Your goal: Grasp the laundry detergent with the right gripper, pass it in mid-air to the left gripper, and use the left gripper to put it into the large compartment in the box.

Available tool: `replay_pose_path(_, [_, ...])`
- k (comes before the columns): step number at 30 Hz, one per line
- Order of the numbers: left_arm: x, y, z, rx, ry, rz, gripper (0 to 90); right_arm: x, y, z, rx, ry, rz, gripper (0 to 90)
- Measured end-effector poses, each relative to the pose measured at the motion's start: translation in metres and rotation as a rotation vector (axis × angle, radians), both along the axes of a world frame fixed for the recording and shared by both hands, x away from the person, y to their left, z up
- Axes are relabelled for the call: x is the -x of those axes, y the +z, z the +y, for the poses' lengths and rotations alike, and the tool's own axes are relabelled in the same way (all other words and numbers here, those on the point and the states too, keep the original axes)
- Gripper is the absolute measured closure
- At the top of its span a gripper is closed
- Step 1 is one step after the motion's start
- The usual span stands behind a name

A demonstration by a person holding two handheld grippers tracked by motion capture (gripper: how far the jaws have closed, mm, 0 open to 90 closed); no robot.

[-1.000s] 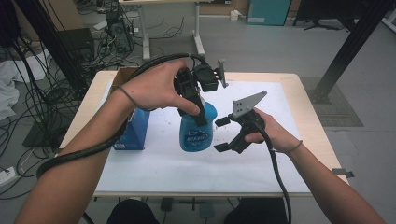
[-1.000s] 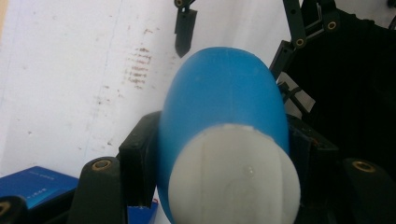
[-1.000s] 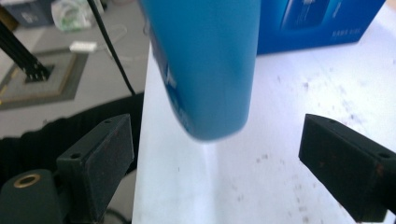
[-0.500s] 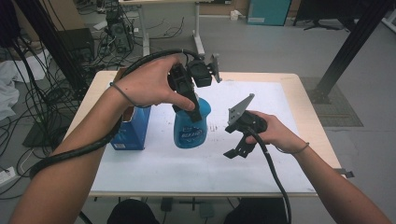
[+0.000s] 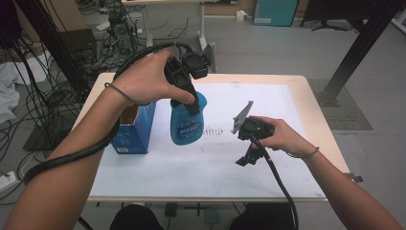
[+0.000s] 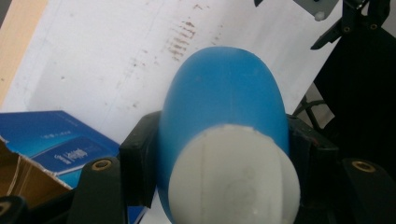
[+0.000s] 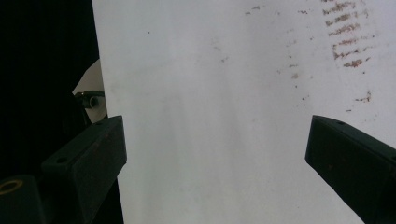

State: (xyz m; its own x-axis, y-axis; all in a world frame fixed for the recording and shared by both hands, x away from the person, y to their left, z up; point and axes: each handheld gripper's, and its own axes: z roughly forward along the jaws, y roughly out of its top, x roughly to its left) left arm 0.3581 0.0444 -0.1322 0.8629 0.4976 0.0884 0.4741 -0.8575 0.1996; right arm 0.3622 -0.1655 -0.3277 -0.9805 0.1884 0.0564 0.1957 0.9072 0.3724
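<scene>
Your left tongs (image 5: 190, 98) are clamped on the neck of the one blue bottle (image 5: 187, 122), just under its white cap (image 6: 233, 179), and you hold it in the air over the white sheet (image 5: 158, 167) that covers the worktop (image 5: 313, 103), with its base apparently lifted off the sheet. In the high view the bottle hangs close to upright, cap end up in the grip and base down toward the sheet; in the left gripper view you look along its body from cap to base. The one blue carton (image 5: 136, 132) stands open-topped just beside the bottle on its left, so the bottle's likeliest destination is that way, and your left hand is both the nearer one and the one carrying it. Any lowering into the carton, I judge, turns on keeping the long axis vertical over the opening. Your right tongs (image 5: 249, 154) are well apart from the bottle, to its right and lower, pointing down at the bare sheet; their jaws have just been opening and now stand wide with nothing between them. That makes one bottle, one carton, two tongs.
</scene>
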Motion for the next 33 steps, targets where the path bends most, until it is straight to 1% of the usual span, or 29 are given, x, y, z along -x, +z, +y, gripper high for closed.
replay_pose_path(1, [-0.001,0.002,0.001,0.003,0.012,-0.002,37.6,0.000,-0.001,0.000,0.009,-0.002,0.001,5.5])
replay_pose_path(4, [-0.003,0.007,0.005,0.018,0.072,0.000,37.6,-0.002,-0.003,-0.001,0.025,-0.007,0.004,5.5])
replay_pose_path(6, [-0.005,0.011,0.009,0.038,0.130,-0.001,37.6,-0.002,-0.004,-0.001,0.034,-0.008,0.009,5.5])
replay_pose_path(8, [-0.008,0.015,0.013,0.053,0.174,-0.006,37.6,-0.002,-0.005,0.000,0.042,-0.011,0.013,5.5])
replay_pose_path(10, [-0.010,0.019,0.017,0.053,0.204,-0.010,37.7,-0.002,-0.006,0.000,0.046,-0.005,0.011,5.5])
replay_pose_path(12, [-0.011,0.022,0.020,0.051,0.234,-0.009,37.6,-0.001,-0.007,0.001,0.053,-0.015,0.015,5.4])
replay_pose_path(13, [-0.012,0.024,0.022,0.057,0.251,-0.016,37.6,-0.001,-0.007,0.001,0.054,-0.013,0.012,5.4])
replay_pose_path(14, [-0.012,0.025,0.024,0.060,0.266,-0.015,37.7,-0.001,-0.007,0.001,0.056,-0.014,0.011,5.4])
replay_pose_path(19, [-0.015,0.033,0.031,0.068,0.317,-0.014,37.6,-0.001,-0.008,0.002,0.057,-0.012,0.011,5.5])
replay_pose_path(21, [-0.016,0.039,0.034,0.068,0.327,-0.013,37.6,-0.002,-0.009,0.003,0.058,-0.011,0.009,5.5])
replay_pose_path(24, [-0.018,0.048,0.039,0.081,0.350,-0.023,37.6,-0.002,-0.009,0.003,0.057,-0.015,0.005,5.6])
replay_pose_path(28, [-0.020,0.058,0.047,0.105,0.398,-0.032,37.6,-0.002,-0.009,0.004,0.054,-0.016,0.001,5.7])
replay_pose_path(33, [-0.025,0.068,0.057,0.112,0.449,-0.046,37.6,-0.001,-0.009,0.004,0.054,-0.021,0.005,5.7])
